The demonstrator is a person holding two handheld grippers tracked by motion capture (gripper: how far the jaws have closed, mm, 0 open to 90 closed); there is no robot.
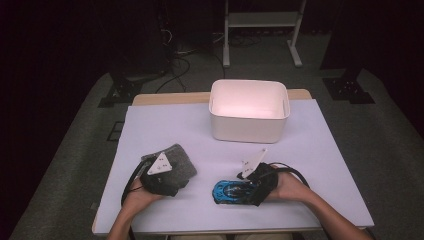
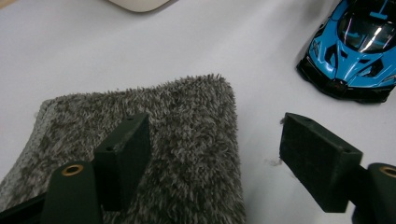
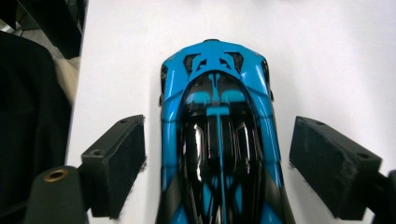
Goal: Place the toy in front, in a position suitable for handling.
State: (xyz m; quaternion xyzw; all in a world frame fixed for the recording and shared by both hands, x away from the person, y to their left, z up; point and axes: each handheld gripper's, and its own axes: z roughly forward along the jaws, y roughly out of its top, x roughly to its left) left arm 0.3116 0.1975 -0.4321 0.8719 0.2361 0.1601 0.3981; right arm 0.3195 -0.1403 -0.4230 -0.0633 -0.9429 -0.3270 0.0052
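Observation:
A grey fuzzy cloth lies folded on the white table sheet at the front left. My left gripper hovers open over it, with one jaw above the cloth's right edge and the other over the bare sheet. A blue and black toy car sits at the front middle. My right gripper stands open around the car, one jaw on each side with a gap to the body.
A white bin, open on top, stands at the back middle of the table. The table's front edge is close behind both hands. A metal stand and cables are on the floor beyond.

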